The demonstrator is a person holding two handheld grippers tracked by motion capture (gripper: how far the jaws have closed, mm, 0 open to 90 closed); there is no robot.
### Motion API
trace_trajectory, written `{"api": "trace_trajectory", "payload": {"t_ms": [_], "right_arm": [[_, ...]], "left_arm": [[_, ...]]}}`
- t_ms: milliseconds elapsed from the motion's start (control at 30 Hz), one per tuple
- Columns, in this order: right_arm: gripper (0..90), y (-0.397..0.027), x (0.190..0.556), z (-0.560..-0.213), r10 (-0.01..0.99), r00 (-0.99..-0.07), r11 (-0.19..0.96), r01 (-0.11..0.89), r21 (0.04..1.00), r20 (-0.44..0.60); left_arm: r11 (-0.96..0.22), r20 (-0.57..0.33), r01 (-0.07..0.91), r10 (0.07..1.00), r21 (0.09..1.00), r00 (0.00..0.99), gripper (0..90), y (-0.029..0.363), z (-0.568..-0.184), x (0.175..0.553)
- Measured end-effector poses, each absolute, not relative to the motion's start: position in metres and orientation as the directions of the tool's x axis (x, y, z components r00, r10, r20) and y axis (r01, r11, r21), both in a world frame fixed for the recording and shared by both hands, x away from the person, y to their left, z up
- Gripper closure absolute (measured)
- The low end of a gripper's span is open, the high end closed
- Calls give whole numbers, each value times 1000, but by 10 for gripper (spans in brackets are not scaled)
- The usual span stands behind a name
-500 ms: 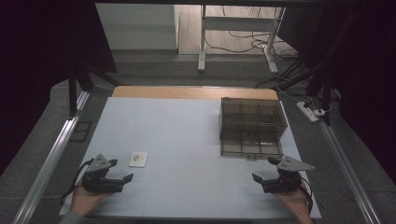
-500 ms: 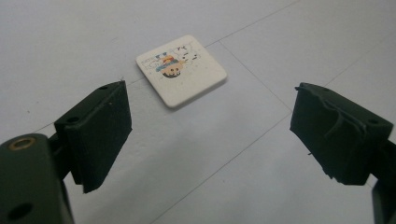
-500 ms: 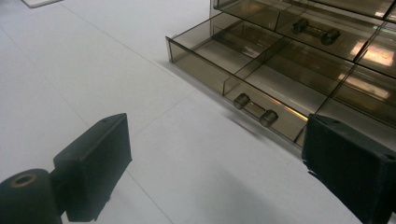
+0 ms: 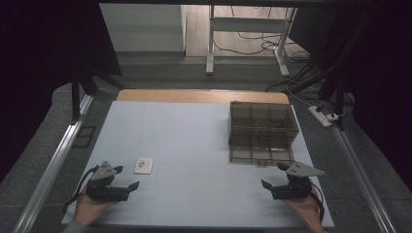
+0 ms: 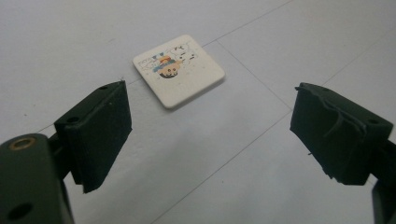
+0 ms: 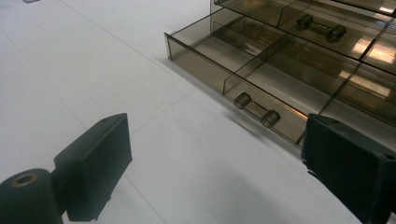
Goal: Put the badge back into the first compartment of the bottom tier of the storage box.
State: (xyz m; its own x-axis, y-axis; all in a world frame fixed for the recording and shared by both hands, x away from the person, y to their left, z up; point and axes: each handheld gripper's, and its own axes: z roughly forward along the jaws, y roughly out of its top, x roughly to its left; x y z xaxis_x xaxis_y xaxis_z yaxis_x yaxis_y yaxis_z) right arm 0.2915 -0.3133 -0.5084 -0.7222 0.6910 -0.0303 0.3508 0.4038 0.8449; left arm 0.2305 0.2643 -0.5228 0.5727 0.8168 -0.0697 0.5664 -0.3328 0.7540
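On the pale blue-grey table top point(image 4: 194, 141), toward its near left part, lies a small white square tile with rounded corners and a colourful cartoon print point(image 4: 144, 165). It lies flat and touches nothing else. In the left gripper view the same tile point(image 5: 179, 69) sits just ahead of the two black padded jaws, nearer the left-hand one, with bare table between it and both pads.

Just near-left of the tile, the left gripper point(image 4: 130, 186) rests low over the table in the person's left hand point(image 4: 90, 206), its jaws spread wide apart and holding nothing.

Well apart, on the right half of the table, stands a smoky translucent plastic drawer organiser with divided compartments point(image 4: 262, 130). Its lower drawer is pulled out toward the person. In the right gripper view the open drawer point(image 6: 261, 70) shows its partitions and a small bar handle on its front wall.

Near that drawer's front, the right gripper point(image 4: 270, 183) sits in the person's right hand point(image 4: 306, 208), jaws likewise parted and empty, clear of the organiser.

Beyond the table's far wooden edge point(image 4: 201, 96), cables trail across the floor.
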Motion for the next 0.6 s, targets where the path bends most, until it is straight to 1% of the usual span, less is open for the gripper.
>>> {"api": "trace_trajectory", "payload": {"t_ms": [367,600], "right_arm": [[80,-308,294,-508,679,-733,411,342,845,-34],[80,-307,294,-509,680,-733,416,348,840,-32]], "left_arm": [[-340,-51,558,820,756,569,126,264,-519,229],[-379,-12,540,810,751,586,126,259,-514,232]]}}
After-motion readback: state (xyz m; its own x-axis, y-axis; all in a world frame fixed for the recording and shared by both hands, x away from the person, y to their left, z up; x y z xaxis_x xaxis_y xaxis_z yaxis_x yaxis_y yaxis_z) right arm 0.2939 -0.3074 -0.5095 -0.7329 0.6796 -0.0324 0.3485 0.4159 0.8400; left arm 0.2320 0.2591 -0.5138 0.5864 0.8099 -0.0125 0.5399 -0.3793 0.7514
